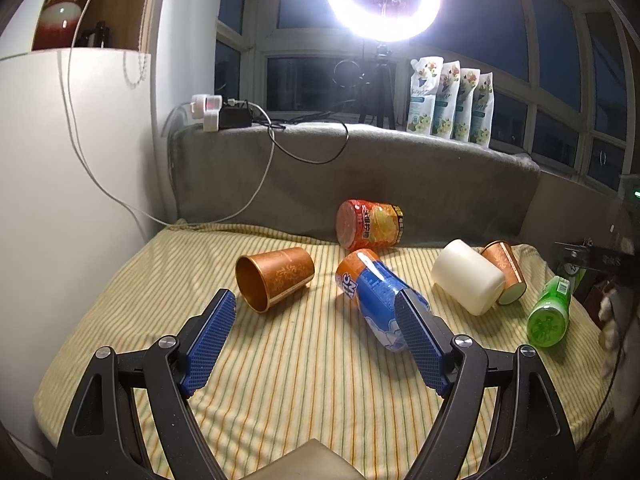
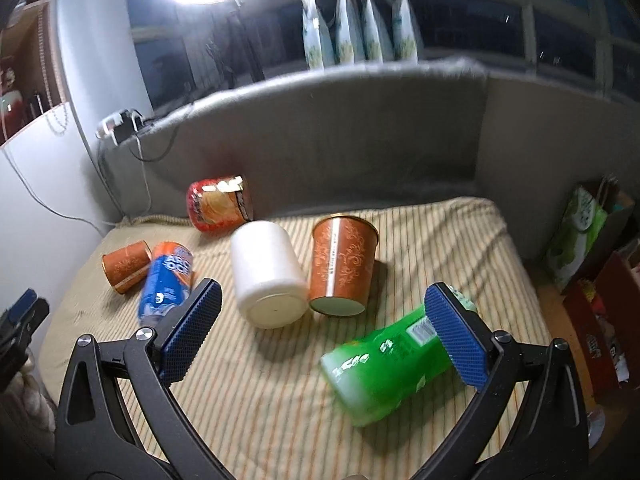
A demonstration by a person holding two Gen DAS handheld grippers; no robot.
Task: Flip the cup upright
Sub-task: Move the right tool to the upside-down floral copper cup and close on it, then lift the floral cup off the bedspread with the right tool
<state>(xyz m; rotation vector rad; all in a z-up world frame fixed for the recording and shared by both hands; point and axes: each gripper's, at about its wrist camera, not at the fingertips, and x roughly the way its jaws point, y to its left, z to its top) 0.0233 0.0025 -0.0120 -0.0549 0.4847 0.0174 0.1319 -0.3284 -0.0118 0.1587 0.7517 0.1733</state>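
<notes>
Two copper-orange paper cups lie on their sides on the striped cushion [image 1: 304, 364]. One cup [image 1: 274, 278] lies at the left with its mouth facing me; it also shows in the right wrist view [image 2: 126, 266]. The other cup [image 1: 505, 276] lies behind a white cup [image 1: 468, 282], base toward me; in the right wrist view this orange cup [image 2: 343, 266] lies next to the white cup [image 2: 268, 274]. My left gripper [image 1: 318, 310] is open and empty, just short of the left cup. My right gripper [image 2: 320, 304] is open and empty, near the right-hand cups.
A blue-orange bottle [image 1: 378, 300] lies between the cups, by my left gripper's right finger. A green bottle [image 2: 390, 354] lies under my right gripper's right finger. A red snack can [image 1: 368, 225] rests against the grey backrest [image 1: 360, 176]. Pouches [image 1: 452, 100] stand on the ledge.
</notes>
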